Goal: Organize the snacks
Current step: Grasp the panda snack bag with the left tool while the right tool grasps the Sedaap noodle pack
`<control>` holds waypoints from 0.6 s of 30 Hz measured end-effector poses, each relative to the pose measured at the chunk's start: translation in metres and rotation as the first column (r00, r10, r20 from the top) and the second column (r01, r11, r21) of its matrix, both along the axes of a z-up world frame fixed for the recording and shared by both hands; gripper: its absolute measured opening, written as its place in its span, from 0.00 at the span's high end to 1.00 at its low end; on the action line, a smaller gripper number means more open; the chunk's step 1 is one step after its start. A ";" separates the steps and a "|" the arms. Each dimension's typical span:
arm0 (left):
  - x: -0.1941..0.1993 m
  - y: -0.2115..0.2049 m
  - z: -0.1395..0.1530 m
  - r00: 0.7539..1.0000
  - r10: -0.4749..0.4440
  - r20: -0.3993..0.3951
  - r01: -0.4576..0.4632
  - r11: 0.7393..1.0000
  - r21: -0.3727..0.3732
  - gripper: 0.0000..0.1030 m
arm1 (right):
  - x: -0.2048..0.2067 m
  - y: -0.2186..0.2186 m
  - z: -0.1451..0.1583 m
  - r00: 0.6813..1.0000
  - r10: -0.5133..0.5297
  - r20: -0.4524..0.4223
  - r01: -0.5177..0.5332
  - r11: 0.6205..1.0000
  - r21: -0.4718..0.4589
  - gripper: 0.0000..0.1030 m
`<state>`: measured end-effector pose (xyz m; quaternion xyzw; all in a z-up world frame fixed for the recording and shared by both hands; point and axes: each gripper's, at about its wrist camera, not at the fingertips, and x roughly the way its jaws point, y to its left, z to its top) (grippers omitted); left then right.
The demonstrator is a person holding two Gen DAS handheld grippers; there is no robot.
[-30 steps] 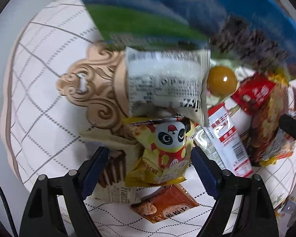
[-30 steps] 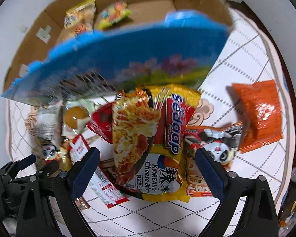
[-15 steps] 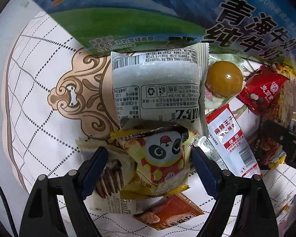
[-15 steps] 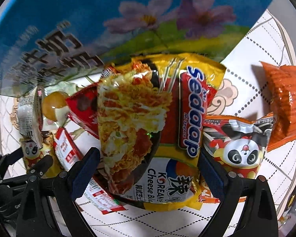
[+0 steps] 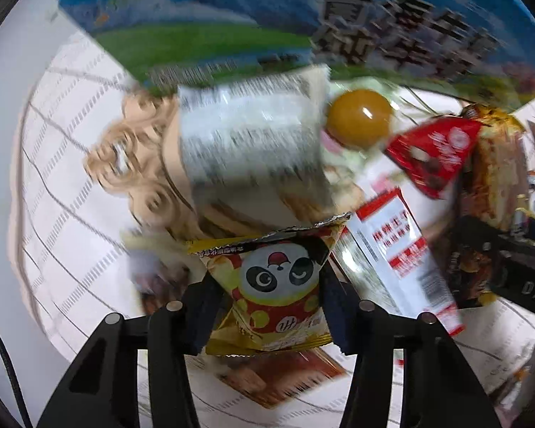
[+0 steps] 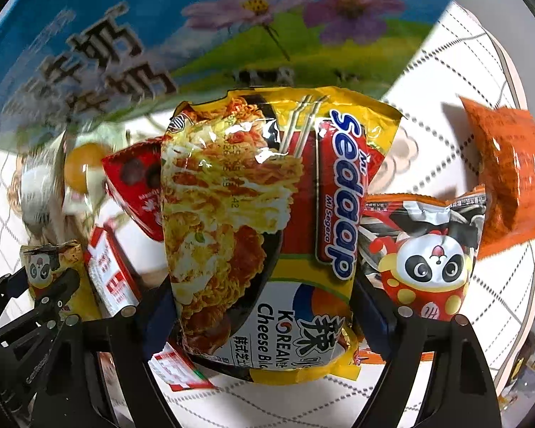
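In the left wrist view my left gripper [image 5: 271, 312] is shut on a yellow panda snack packet [image 5: 274, 285] and holds it above the pile. In the right wrist view my right gripper [image 6: 264, 315] is shut on a yellow Sedaap cheese noodle packet [image 6: 264, 221]. The left gripper with its panda packet [image 6: 50, 267] shows at the lower left of that view. A blue milk carton box [image 5: 303, 21] stands just behind the snacks and also fills the top of the right wrist view [image 6: 160, 35].
On the white checked tablecloth [image 5: 60, 185] lie a white wrapped snack [image 5: 249, 142], a yellow jelly cup [image 5: 360, 117], a red packet [image 5: 435, 149] and a red-white sachet [image 5: 399, 249]. Right wrist view shows another panda packet [image 6: 424, 260] and an orange packet [image 6: 506, 174].
Both grippers have closed from open: the left on the panda packet, the right on the noodle packet. The left view has shifted and blurred, and its packet has risen off the pile.
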<state>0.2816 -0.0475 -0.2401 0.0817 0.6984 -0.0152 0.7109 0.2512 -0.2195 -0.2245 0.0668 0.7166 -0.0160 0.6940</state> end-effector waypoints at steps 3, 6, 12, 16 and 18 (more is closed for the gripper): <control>-0.015 0.003 -0.003 0.999 0.046 -0.030 -0.048 0.996 -0.077 0.53 | -0.011 -0.002 -0.001 1.000 0.011 -0.019 -0.011 1.000 0.013 0.15; -0.026 0.012 -0.010 0.994 0.091 -0.060 -0.099 0.986 -0.138 0.52 | -0.026 -0.003 -0.003 0.999 0.019 -0.035 -0.019 1.000 0.021 0.15; -0.027 0.037 -0.053 0.970 0.160 -0.185 -0.204 0.947 -0.247 0.50 | -0.028 0.000 -0.014 0.998 0.024 -0.057 -0.023 1.000 0.016 0.14; -0.026 0.036 -0.052 0.973 0.160 -0.164 -0.195 0.954 -0.226 0.51 | -0.014 0.000 -0.018 0.998 0.023 -0.064 -0.024 1.000 -0.004 0.13; -0.028 0.029 -0.046 0.978 0.159 -0.137 -0.185 0.961 -0.207 0.55 | -0.008 -0.002 -0.017 0.999 0.027 -0.047 -0.028 1.000 -0.010 0.14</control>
